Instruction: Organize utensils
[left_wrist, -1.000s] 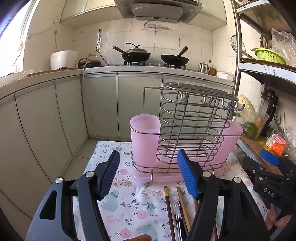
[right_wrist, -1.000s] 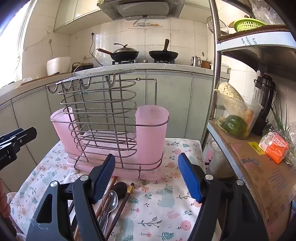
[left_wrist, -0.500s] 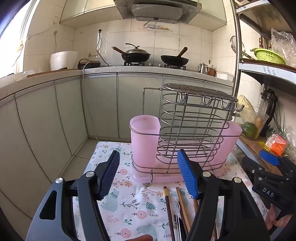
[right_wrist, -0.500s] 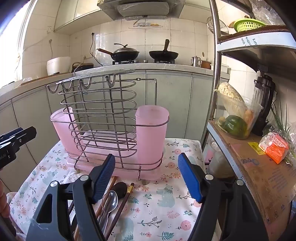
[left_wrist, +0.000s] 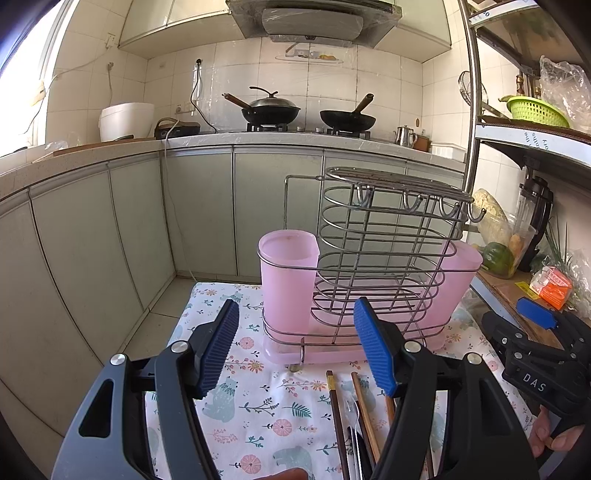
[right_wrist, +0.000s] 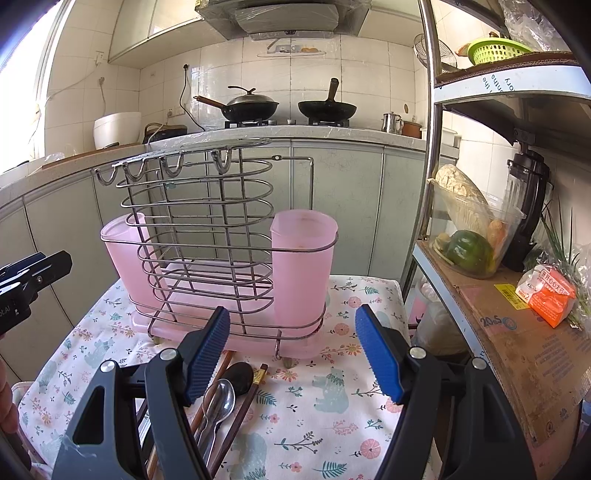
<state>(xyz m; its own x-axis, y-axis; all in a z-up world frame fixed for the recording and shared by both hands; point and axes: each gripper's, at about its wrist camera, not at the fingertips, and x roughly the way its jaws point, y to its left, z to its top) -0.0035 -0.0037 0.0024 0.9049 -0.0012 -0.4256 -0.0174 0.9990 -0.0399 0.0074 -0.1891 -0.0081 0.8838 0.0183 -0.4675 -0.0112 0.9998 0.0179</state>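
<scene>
A wire utensil rack with two pink cups stands on a small table with a floral cloth; it also shows in the right wrist view. Utensils lie on the cloth in front of it: chopsticks, a fork, a metal spoon and a dark spoon. My left gripper is open and empty above the cloth, left of the utensils. My right gripper is open and empty, right of the utensils.
A metal shelf with vegetables and a blender stands right of the table. Kitchen cabinets and a counter with woks are behind. The floor drops off left of the table.
</scene>
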